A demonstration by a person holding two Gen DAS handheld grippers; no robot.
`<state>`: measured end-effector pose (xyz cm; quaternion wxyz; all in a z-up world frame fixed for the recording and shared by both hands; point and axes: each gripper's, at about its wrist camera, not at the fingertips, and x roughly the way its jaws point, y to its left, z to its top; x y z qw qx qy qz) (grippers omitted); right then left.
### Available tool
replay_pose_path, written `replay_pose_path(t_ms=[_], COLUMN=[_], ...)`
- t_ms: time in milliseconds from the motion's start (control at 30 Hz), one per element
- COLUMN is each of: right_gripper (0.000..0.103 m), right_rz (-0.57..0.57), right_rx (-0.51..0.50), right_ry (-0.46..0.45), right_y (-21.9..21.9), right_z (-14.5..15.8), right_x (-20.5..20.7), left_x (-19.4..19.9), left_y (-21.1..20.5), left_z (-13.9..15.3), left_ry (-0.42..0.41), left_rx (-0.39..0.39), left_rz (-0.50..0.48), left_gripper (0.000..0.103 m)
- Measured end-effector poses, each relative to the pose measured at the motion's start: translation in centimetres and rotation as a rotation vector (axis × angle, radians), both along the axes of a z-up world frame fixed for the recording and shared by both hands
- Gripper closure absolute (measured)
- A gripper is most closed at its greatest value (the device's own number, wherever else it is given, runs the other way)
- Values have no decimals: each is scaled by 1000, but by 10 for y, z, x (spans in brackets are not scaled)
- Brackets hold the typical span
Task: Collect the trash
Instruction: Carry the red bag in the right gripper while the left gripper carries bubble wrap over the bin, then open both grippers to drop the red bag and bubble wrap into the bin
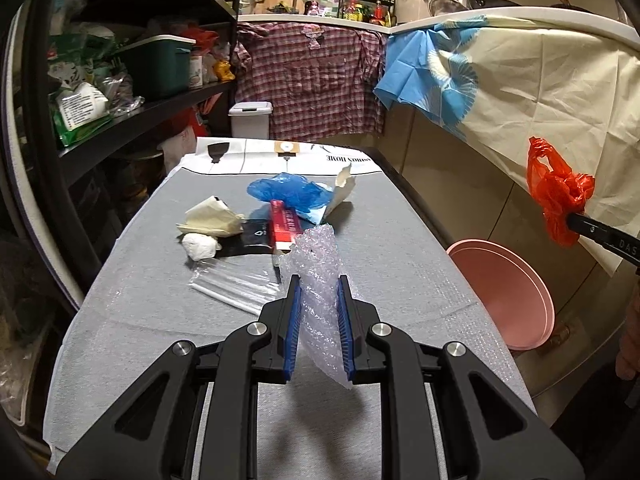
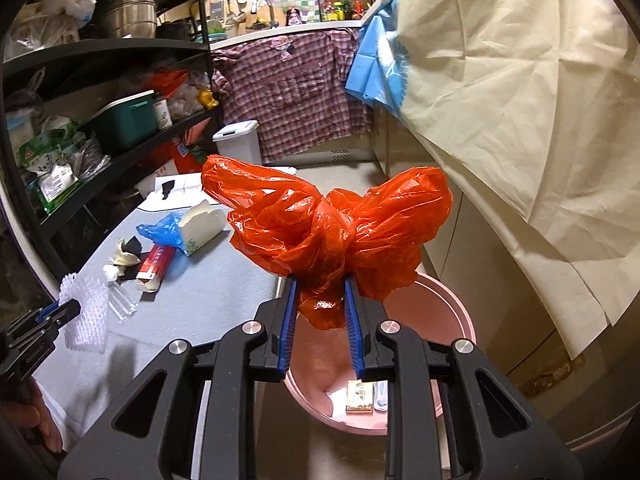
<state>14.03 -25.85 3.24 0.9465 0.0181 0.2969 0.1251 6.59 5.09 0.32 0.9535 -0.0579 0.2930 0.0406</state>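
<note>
My right tool (image 2: 320, 300) grips the red bag (image 2: 320, 224) above the pink bin (image 2: 452, 308), which holds a small carton (image 2: 360, 398), beside the table's (image 1: 400, 264) right edge; my left tool (image 1: 319, 304) clamps bubble wrap (image 1: 318, 276).

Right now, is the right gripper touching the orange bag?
Touching. The right wrist view shows the right gripper with its blue pads clamped on the knotted orange plastic bag, above the pink bin.

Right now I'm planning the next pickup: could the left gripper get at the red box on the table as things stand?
Probably not yet. The left gripper is shut on the bubble wrap, so its jaws are full. The path itself looks free: the red box lies just ahead on the table, nothing on top of it.
</note>
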Motion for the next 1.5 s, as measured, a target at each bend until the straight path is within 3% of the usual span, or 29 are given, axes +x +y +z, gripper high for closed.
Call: replay_pose_path(t_ms=[300,800,1500], right_gripper=[80,80,79], right_rz=[-53,-146,-199], right_rx=[33,54,73], right_ry=[21,50,134], right_y=[-20,-43,-58], right_z=[-2,-8,-34], right_x=[5,20,59], left_x=[15,68,135], left_y=[-23,-100,-171], left_z=[5,14,-22], left_ry=[6,11,79], left_rx=[10,-10,-35], left_rz=[-50,-214,-373], left_gripper=[86,86,86])
